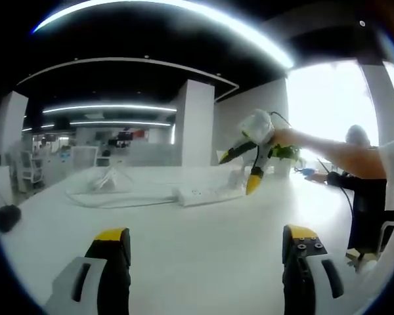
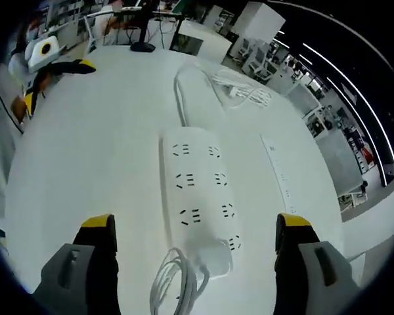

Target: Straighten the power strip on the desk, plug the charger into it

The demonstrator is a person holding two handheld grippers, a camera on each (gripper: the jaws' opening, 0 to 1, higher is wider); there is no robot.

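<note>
White power strip [image 2: 200, 197] being framed between spread right tongs [image 2: 194, 246] on the table [image 2: 85, 151], left tongs [image 1: 207, 252] being held spread well short of it, nothing being pinched

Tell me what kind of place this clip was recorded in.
Probably an open-plan office or lab: a wide white desk holding a power strip, rows of further desks with chairs, long ceiling light strips and square white pillars.

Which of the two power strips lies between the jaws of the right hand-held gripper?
The wide white power strip with two columns of sockets, lying between the open jaws. The narrow strip lies apart, nearer the desk edge.
</note>
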